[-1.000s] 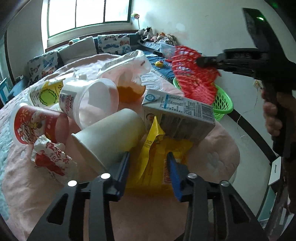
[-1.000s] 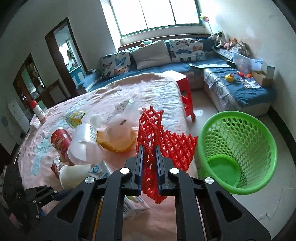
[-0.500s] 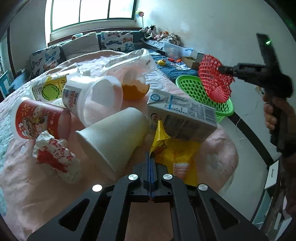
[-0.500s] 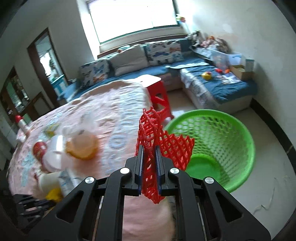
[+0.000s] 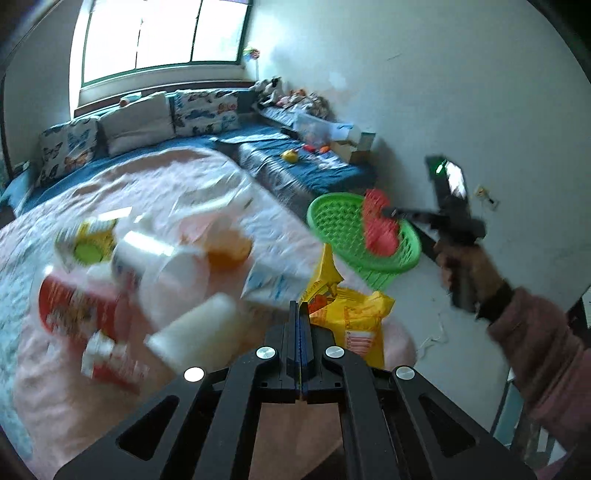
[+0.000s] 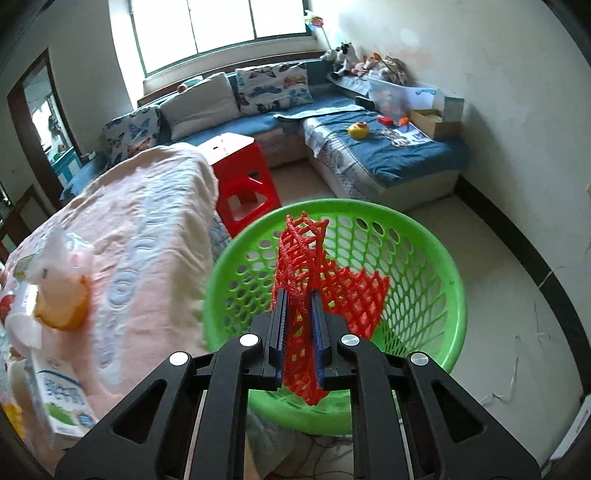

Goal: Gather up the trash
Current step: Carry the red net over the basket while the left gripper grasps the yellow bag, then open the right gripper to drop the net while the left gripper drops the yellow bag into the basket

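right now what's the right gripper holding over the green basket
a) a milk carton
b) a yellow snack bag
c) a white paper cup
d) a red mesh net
d: the right gripper is clamped on the red mesh net, which hangs above the open green basket; the yellow snack bag is pinched by the left gripper instead.

Home living room, cushioned blue sofa [image 6: 280,118], window [image 6: 221,26], red stool [image 6: 243,184]

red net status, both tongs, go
Right tongs shut on red net, above green basket. Left tongs shut on yellow wrapper. Nothing blocking the drop.
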The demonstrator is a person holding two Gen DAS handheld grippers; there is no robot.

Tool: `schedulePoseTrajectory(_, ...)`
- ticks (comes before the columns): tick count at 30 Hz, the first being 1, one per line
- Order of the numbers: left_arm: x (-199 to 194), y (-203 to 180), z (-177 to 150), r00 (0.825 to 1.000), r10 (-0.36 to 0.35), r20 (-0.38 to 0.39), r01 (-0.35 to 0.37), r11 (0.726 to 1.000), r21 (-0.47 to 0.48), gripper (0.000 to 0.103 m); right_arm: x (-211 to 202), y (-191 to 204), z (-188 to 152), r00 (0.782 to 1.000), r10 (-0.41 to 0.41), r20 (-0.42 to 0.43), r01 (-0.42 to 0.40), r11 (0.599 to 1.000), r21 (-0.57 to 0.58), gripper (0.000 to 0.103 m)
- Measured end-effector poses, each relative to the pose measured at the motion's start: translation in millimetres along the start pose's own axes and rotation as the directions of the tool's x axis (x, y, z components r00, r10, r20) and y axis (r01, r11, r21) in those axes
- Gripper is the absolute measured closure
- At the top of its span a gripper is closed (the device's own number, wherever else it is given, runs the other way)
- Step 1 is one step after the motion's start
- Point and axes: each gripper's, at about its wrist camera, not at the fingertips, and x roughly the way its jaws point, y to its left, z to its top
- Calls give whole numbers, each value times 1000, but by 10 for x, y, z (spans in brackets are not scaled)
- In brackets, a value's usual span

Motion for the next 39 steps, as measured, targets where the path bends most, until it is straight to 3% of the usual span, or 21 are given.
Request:
schedulePoseTrajectory(2,82,-108,187,1000,-22,9,22,1000,23,103,59,-76,-22,1000,1,-9,-1,1000,17,87)
schedulePoseTrajectory(4,215,-210,384,999,-35,10,35,998,44,103,83,-169,-32,1000,17,-13,-16,999,49,71)
schedulePoseTrajectory(6,386,-289,562,999,-54,-1,54,997,49,103,66,-227,-33,1000,30,-10,-29,998,62,61)
schedulePoseTrajectory(10,817,-425,903,996,-75,-37,77,996,49,103,-5,-306,-25,1000,21,1,-21,999,49,58)
schedulePoseTrajectory(16,1432,-637,1271,996,-57,-74,61,996,59,103,-224,-441,-103,999,4,34,-5,999,39,45)
schedulePoseTrajectory(26,2319,-930,1450,981,-73,-182,76,997,12,100,-547,-581,-396,998,-20,64,18,999,39,37)
schedulePoseTrajectory(28,2442,-987,1440,979,-71,-193,76,997,16,85,-576,-594,-447,998,-16,64,13,999,47,37)
schedulePoseTrajectory(30,2534,-1026,1422,976,-73,-206,76,997,5,60,-583,-596,-479,998,-13,61,10,999,50,37)
schedulePoseTrajectory(33,2586,-1049,1394,974,-91,-206,91,996,-14,46,-586,-595,-514,998,-16,57,13,999,50,37)
schedulePoseTrajectory(39,2329,-981,1365,979,-109,-172,109,994,-12,44,-657,-515,-580,999,13,49,-15,999,41,36)
